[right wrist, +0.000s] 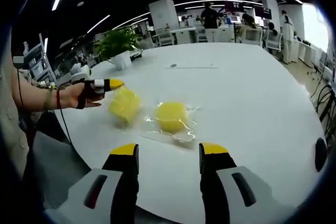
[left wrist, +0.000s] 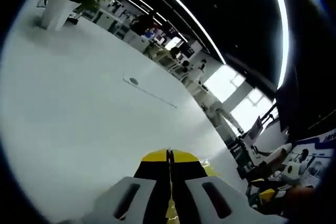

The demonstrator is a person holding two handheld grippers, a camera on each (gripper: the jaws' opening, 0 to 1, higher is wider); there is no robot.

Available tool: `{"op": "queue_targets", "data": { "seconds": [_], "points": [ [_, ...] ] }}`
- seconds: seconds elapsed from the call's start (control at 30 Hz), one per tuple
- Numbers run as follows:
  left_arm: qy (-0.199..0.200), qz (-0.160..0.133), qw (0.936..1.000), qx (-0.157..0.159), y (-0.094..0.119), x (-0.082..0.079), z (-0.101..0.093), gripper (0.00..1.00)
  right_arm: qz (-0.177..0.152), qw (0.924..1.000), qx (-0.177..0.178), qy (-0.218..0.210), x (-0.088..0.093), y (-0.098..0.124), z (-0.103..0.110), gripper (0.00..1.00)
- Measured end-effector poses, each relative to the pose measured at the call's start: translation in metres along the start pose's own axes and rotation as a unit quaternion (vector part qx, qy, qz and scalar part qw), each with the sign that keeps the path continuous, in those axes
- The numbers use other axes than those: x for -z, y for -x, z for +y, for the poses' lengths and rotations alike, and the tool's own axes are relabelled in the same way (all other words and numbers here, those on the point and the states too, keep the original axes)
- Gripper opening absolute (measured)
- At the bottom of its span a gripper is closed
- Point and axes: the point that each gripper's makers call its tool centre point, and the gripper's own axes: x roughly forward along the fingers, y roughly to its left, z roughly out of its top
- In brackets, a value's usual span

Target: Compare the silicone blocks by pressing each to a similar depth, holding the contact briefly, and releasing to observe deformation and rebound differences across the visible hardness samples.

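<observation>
Two round yellow silicone blocks lie on the white table (right wrist: 252,93). In the right gripper view the left block (right wrist: 124,104) lies beside the right block (right wrist: 171,115), which rests on crinkled clear plastic. My right gripper (right wrist: 168,149) is open, just short of the blocks, with nothing between its yellow-tipped jaws. A hand holds my left gripper (right wrist: 116,83) at the left, its tip just above and left of the left block, apart from it. In the left gripper view my left gripper (left wrist: 169,156) is shut on nothing, with a sliver of yellow block (left wrist: 211,170) to its right.
A potted plant (right wrist: 118,43) (left wrist: 58,9) stands at the table's far side. A small round cover plate (right wrist: 173,66) (left wrist: 133,81) sits in the tabletop. A dark object (right wrist: 320,153) lies at the right table edge. Desks and people fill the office behind.
</observation>
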Motion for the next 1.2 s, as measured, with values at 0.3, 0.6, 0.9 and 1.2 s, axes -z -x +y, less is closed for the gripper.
{"op": "queue_targets", "data": {
  "seconds": [0.3,0.6,0.9,1.2],
  "points": [
    [-0.039,0.0,0.9989,0.025,0.015,-0.01,-0.031,0.0,-0.019,0.9997,-0.011,0.009,-0.011,0.001,0.01,0.41],
    [-0.074,0.005,0.9966,0.035,0.033,-0.014,-0.055,0.0,-0.048,0.9982,-0.029,0.023,-0.029,0.005,0.025,0.42],
    [-0.087,0.002,0.9951,0.046,0.043,-0.021,-0.069,0.0,-0.067,0.9957,-0.047,0.042,-0.046,0.012,0.038,0.43],
    [-0.104,-0.007,0.9919,0.073,0.06,-0.038,-0.1,0.0,-0.095,0.984,-0.117,0.095,-0.087,0.011,0.071,0.49]
  ]
}}
